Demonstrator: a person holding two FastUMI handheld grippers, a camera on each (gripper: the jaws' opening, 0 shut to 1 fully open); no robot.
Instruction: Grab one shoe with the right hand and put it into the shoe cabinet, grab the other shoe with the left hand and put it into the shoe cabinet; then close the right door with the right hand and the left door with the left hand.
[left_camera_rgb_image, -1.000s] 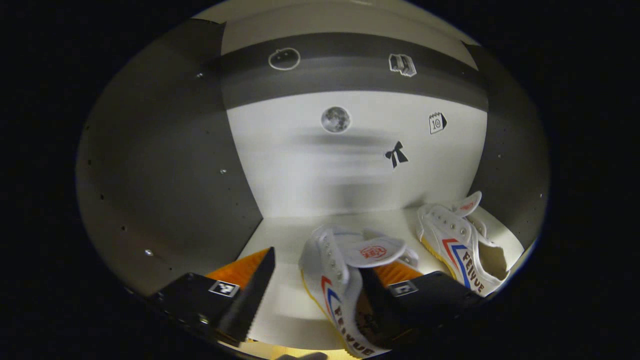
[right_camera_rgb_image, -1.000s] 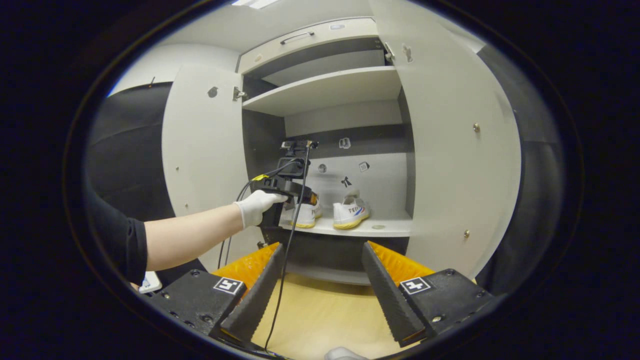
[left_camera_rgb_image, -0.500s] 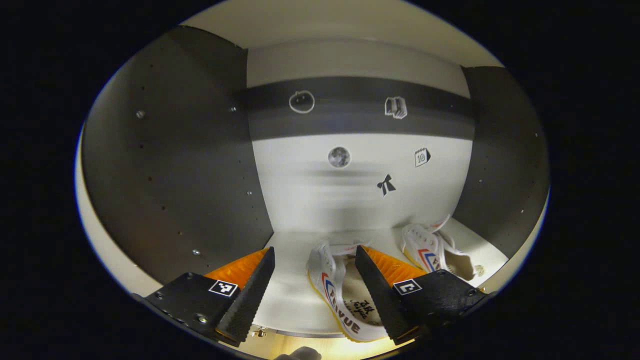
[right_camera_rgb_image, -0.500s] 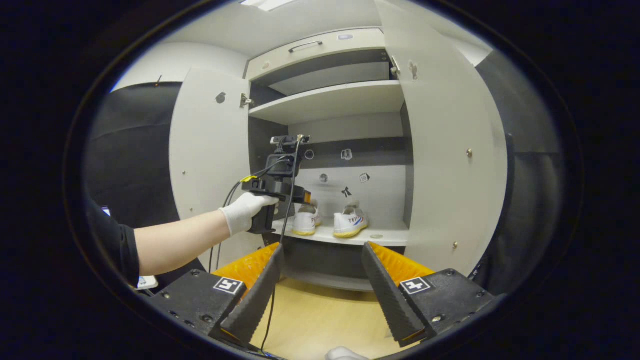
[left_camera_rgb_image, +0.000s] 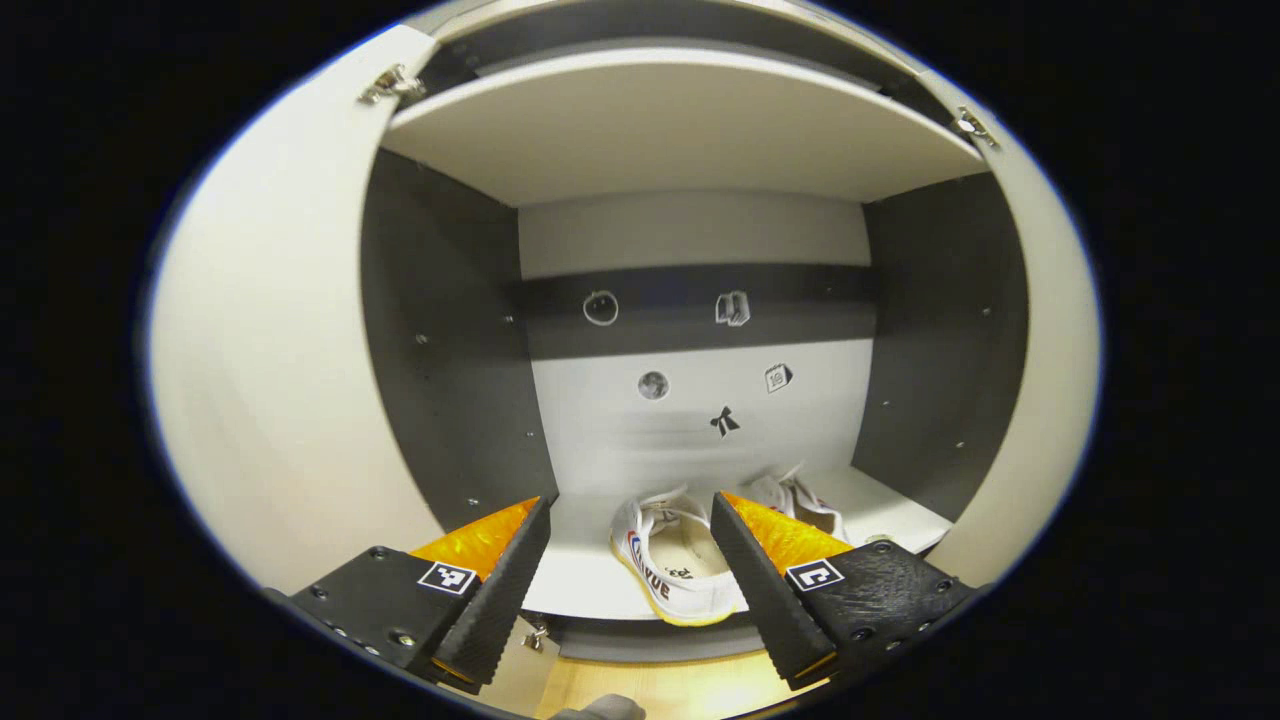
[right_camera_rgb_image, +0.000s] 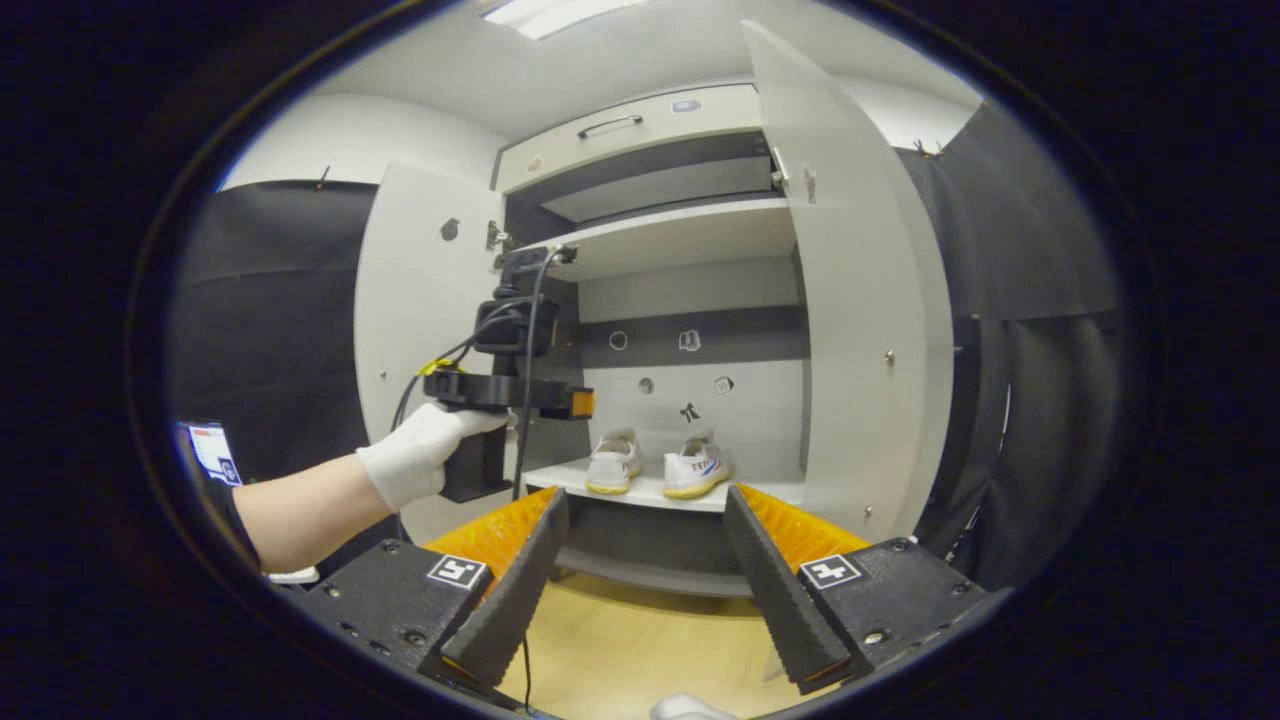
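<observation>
A: Shoes? Both in the shoe cabinet (right_camera_rgb_image: 650, 120), on the lower shelf (right_camera_rgb_image: 640, 492), side by side, apart from each other. Left shoe (right_camera_rgb_image: 612, 462), right shoe (right_camera_rgb_image: 697, 466), heels facing out.

B: Left gripper (left_camera_rgb_image: 630, 585)?

A: Jaws spread wide, nothing between them. In the left gripper view the near shoe (left_camera_rgb_image: 672, 560) sits on the shelf (left_camera_rgb_image: 575, 590) beyond the fingers, and the other shoe (left_camera_rgb_image: 800, 500) is half hidden behind 1 finger.

B: Seen from the other side?

A: In the right gripper view a gloved hand (right_camera_rgb_image: 420, 462) holds the left gripper (right_camera_rgb_image: 505, 390) in front of the cabinet, outside it.

B: Right gripper (right_camera_rgb_image: 645, 585)?

A: Jaws spread, empty, above the wooden floor (right_camera_rgb_image: 640, 640).

B: Doors?

A: Left door (right_camera_rgb_image: 425, 300) and right door (right_camera_rgb_image: 850, 300) both open. Stickers (left_camera_rgb_image: 652, 384) on the back wall.
</observation>
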